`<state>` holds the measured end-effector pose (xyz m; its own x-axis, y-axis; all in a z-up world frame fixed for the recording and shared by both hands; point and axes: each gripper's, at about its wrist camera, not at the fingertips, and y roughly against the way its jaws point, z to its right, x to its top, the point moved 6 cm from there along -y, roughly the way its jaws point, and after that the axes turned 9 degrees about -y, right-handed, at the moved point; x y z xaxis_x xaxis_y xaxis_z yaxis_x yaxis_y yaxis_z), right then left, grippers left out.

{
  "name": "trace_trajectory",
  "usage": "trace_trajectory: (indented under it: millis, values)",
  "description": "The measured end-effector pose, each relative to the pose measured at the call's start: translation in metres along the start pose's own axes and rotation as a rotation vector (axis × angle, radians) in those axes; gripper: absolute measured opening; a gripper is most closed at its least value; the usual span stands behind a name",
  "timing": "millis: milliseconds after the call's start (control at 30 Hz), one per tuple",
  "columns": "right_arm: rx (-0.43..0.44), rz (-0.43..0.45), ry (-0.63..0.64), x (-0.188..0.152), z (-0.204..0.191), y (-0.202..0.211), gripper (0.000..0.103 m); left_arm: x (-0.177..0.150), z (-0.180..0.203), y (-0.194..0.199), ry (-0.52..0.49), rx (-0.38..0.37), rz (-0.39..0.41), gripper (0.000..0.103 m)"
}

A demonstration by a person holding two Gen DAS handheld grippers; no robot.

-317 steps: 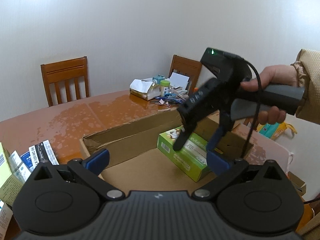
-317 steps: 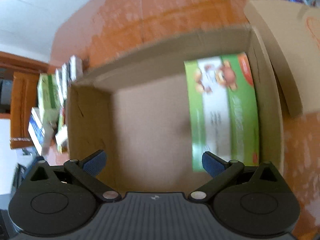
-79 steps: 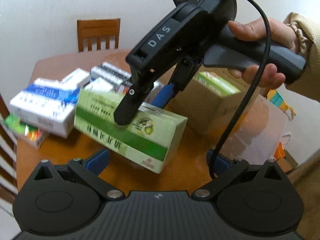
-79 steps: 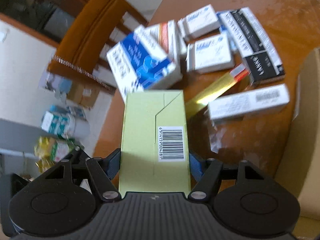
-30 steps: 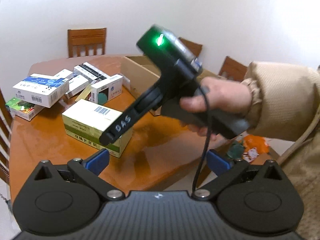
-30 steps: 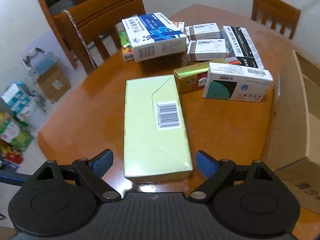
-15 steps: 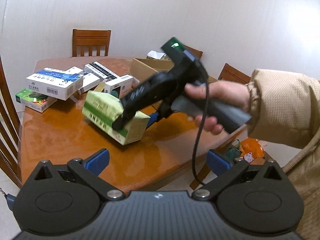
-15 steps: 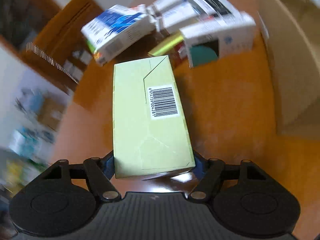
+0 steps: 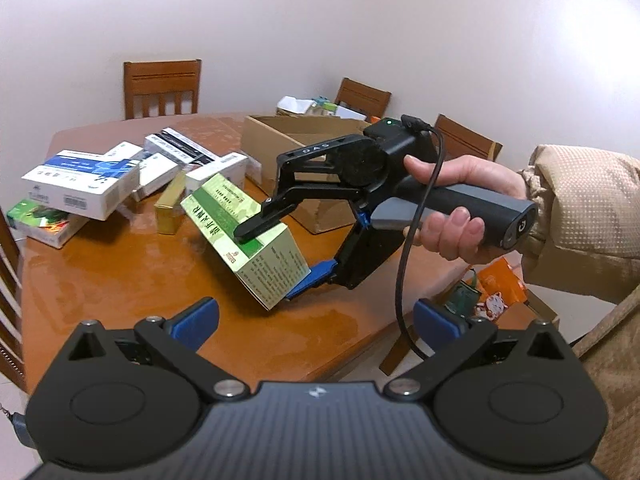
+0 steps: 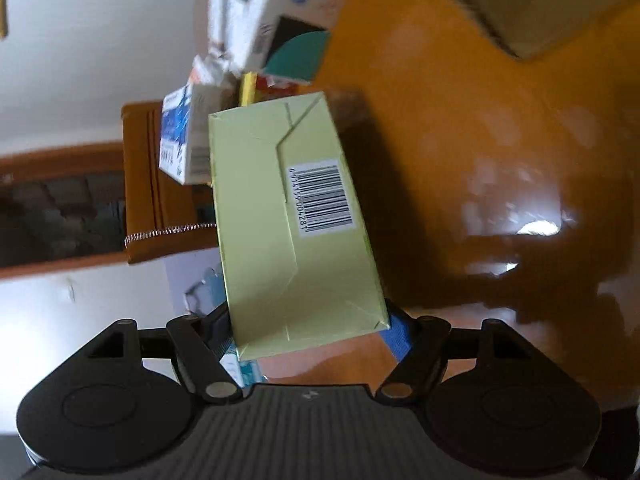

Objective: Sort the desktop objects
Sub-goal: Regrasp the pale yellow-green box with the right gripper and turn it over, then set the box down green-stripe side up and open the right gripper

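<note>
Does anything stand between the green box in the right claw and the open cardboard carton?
Nothing visible does. The right claw holds the green rectangular box tilted above the wooden table; the brown cardboard carton lies behind it, beside the loose boxes.

Glossy brown wooden tabletop [image 9: 100, 264], wooden chair [image 9: 162, 88] at its far edge against a plain pale wall [image 9: 320, 20], two more chair backs [image 9: 362, 98] beyond the far right edge, colourful bags [image 9: 494, 292] on the floor below the right edge.
</note>
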<state>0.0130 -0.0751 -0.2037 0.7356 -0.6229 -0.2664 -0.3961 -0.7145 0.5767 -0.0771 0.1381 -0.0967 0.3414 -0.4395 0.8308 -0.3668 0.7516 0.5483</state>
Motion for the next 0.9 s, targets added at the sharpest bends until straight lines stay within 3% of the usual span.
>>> trace_trajectory:
  millis: [133,433,633,900]
  values:
    - [-0.018,0.031,-0.002,0.001,0.006,0.015,0.078,0.003,0.004,-0.011,-0.010,-0.025,-0.011,0.103]
    - [0.075,0.001,-0.129,0.000,0.029,0.022,0.079,0.012,-0.001,-0.054,-0.051,-0.038,-0.040,0.103]
    - [0.072,-0.017,-0.122,0.003,0.029,0.020,0.079,0.009,-0.012,-0.104,-0.032,-0.065,-0.091,0.103]
    - [0.011,-0.029,-0.088,0.005,0.031,0.020,0.089,0.017,-0.005,-0.114,-0.035,-0.134,-0.045,0.103]
